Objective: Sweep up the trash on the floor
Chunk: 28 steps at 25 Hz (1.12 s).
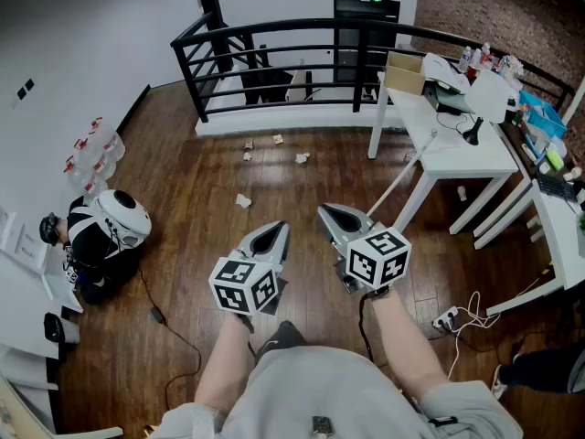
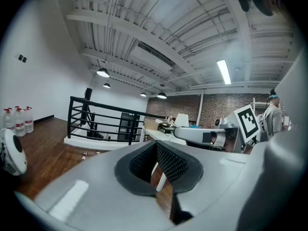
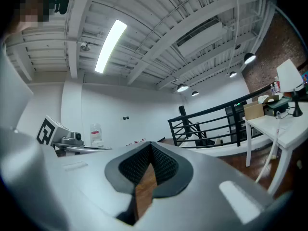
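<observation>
While left gripper (image 1: 272,234) and right gripper (image 1: 331,216) are sitting fully closed and empty, I am seeing paper scraps (image 1: 243,201) scattered on the floor (image 1: 183,245) ahead, before the railing (image 1: 302,24); each is reading too small for judging its axis.

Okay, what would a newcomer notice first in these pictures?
The shut, empty left gripper and right gripper fill the foreground over the wooden floor. Ahead, crumpled paper scraps lie scattered before the black railing, with a cluttered white table at right.
</observation>
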Tool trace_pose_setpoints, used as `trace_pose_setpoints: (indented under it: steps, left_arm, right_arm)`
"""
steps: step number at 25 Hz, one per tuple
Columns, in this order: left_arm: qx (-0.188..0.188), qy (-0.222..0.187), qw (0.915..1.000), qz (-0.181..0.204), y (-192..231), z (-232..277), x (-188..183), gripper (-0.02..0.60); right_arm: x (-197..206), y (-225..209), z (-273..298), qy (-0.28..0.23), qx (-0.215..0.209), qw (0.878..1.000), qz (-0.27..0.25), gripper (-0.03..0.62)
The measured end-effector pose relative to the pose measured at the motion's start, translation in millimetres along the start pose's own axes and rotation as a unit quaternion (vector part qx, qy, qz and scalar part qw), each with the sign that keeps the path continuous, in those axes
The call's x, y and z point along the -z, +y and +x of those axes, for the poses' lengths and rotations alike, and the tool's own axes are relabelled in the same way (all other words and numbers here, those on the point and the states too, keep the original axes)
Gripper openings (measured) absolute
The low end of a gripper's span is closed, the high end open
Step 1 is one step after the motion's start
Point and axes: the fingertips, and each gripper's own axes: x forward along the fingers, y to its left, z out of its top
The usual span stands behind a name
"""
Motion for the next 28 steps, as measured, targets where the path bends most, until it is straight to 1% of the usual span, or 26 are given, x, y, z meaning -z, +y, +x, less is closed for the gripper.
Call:
trace_pose_setpoints:
  steps: [5, 9, 16, 19, 24, 28]
  left_arm:
    - [0.020, 0.003, 0.9998, 0.000, 0.0, 36.3, -3.9, 0.008]
    - [0.049, 0.015, 0.9987, 0.003, -2.8, 80.0, -3.2, 0.008]
    - [0.110, 0.030, 0.9934, 0.009, -8.0, 182.4, -13.9, 0.008]
    - [0.134, 0.038, 0.9902, 0.002, -5.4, 228.7, -17.8, 0.008]
    - [0.159, 0.058, 0.9855, -0.007, 12.6, 308.7, -24.8, 0.008]
    - [0.192, 0.076, 0.9784, -0.001, 15.1, 367.0, -28.7, 0.008]
  right_arm:
    - [-6.2, -31.6, 4.8, -0.005, 0.016, 1.000, 0.001, 0.000]
    - [-13.2, -70.8, 4.7, -0.010, 0.045, 0.999, 0.003, 0.000]
    - [-33.5, -167.9, 3.0, -0.013, 0.117, 0.993, 0.008, 0.000]
    - [-44.5, -214.5, 9.3, -0.012, 0.148, 0.989, 0.018, 0.000]
    - [-61.4, -286.0, 39.0, 0.012, 0.180, 0.984, 0.012, 0.000]
    - [-74.8, -339.9, 51.7, 0.020, 0.210, 0.977, 0.013, 0.000]
